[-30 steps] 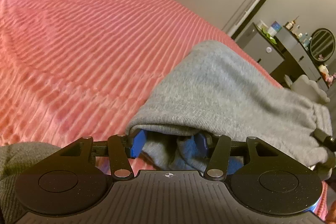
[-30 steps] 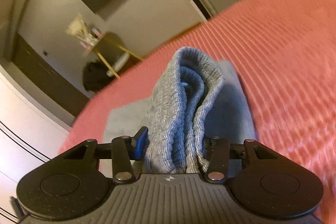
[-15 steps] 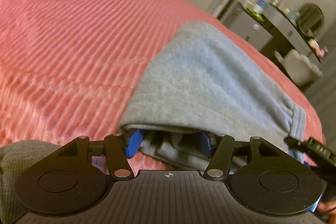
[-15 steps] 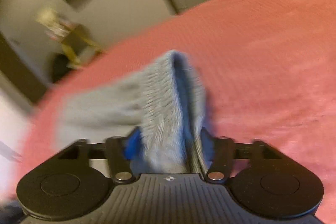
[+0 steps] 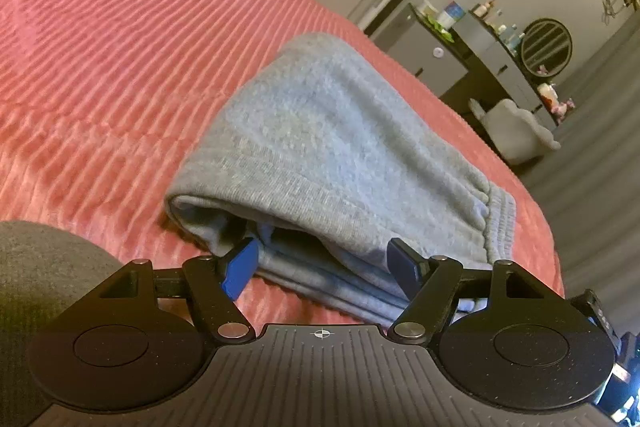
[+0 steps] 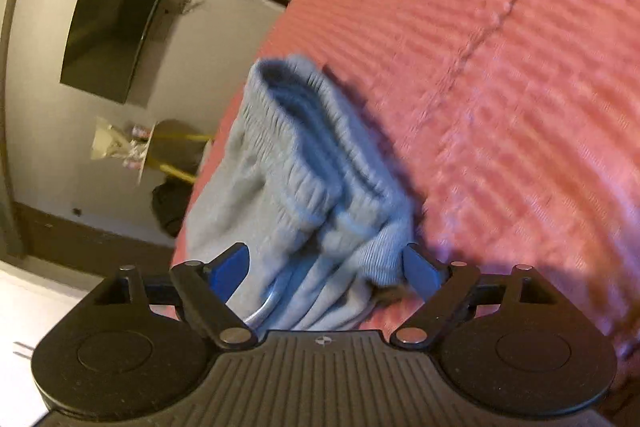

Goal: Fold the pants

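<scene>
**Kid:** Are the jaws letting go?

**Helper:** Yes. The left gripper [image 5: 322, 263] has its jaws opening, and the near edge of the gray pants [image 5: 340, 147] sits loose between them. The right gripper [image 6: 326, 267] has its jaws opening too. The stretchy waist end lies between them, not squeezed.

**Kid:** Where are the pants?

**Helper:** Folded in a pile on the pink bed [image 5: 100, 47].

**Kid:** How do we do it well?

**Helper:** I think pull both grippers straight back, slowly, so no pad catches the cloth and flips the fold open.

grey pants [image 5: 340, 147], folded, on pink bedspread [image 5: 100, 47]
</scene>
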`<move>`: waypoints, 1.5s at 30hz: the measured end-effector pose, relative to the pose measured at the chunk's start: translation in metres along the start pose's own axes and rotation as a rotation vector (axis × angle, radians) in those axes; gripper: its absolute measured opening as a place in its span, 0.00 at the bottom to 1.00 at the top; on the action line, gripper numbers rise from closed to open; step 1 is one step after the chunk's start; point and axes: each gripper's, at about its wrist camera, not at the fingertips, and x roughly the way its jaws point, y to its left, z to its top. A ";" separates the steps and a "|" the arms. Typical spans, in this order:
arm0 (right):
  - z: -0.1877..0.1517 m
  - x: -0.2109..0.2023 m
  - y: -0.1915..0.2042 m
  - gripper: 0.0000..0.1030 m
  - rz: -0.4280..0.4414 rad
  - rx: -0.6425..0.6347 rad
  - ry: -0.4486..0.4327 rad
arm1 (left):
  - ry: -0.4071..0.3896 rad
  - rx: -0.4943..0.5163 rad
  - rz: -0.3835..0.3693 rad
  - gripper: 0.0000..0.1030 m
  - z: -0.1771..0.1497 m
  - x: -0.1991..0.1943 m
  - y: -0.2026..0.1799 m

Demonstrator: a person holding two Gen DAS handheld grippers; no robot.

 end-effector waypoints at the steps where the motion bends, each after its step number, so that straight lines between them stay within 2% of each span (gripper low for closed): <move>1: -0.004 -0.002 0.000 0.84 0.011 -0.005 0.007 | 0.003 0.007 0.005 0.75 0.000 0.000 -0.001; 5: -0.019 0.002 0.003 0.84 0.118 0.038 0.069 | 0.016 0.014 -0.001 0.75 -0.001 0.005 -0.004; 8: -0.015 0.011 0.008 0.84 0.063 0.007 0.009 | 0.038 -0.031 -0.024 0.75 -0.001 0.012 0.001; 12: -0.008 0.028 -0.004 0.84 0.031 0.104 -0.047 | 0.043 -0.102 -0.047 0.75 0.007 0.020 0.009; 16: -0.007 0.035 -0.013 0.84 0.081 0.135 -0.079 | 0.011 -0.184 -0.045 0.75 0.012 0.025 0.020; 19: -0.007 0.044 -0.015 0.83 0.078 0.134 -0.087 | -0.002 -0.168 -0.020 0.74 0.014 0.026 0.020; 22: -0.004 0.043 -0.018 0.66 0.032 0.131 -0.117 | -0.030 -0.162 0.018 0.73 0.017 0.024 0.023; 23: -0.002 0.041 -0.020 0.63 0.026 0.130 -0.122 | -0.032 -0.178 0.015 0.71 0.018 0.023 0.025; 27: -0.006 0.034 -0.010 0.62 -0.010 0.044 -0.144 | -0.034 -0.193 0.002 0.71 0.019 0.021 0.030; 29: -0.006 0.035 -0.009 0.63 -0.016 0.050 -0.146 | -0.027 -0.168 0.008 0.76 0.019 0.022 0.029; 32: -0.008 0.035 -0.003 0.69 -0.006 0.041 -0.145 | -0.018 -0.149 0.016 0.79 0.018 0.027 0.023; 35: -0.010 0.039 0.004 0.76 -0.008 -0.003 -0.140 | -0.009 -0.173 0.023 0.79 0.020 0.033 0.025; 39: -0.007 0.043 0.001 0.76 0.008 0.035 -0.148 | 0.002 -0.151 0.035 0.78 0.019 0.037 0.020; 42: -0.005 0.042 -0.001 0.72 0.007 0.029 -0.151 | 0.005 -0.147 0.026 0.77 0.018 0.037 0.019; 44: -0.005 0.041 0.000 0.61 -0.026 -0.007 -0.153 | 0.006 -0.148 0.018 0.74 0.018 0.038 0.017; 45: -0.005 0.040 0.002 0.60 -0.035 -0.027 -0.155 | 0.006 -0.146 0.012 0.74 0.017 0.037 0.017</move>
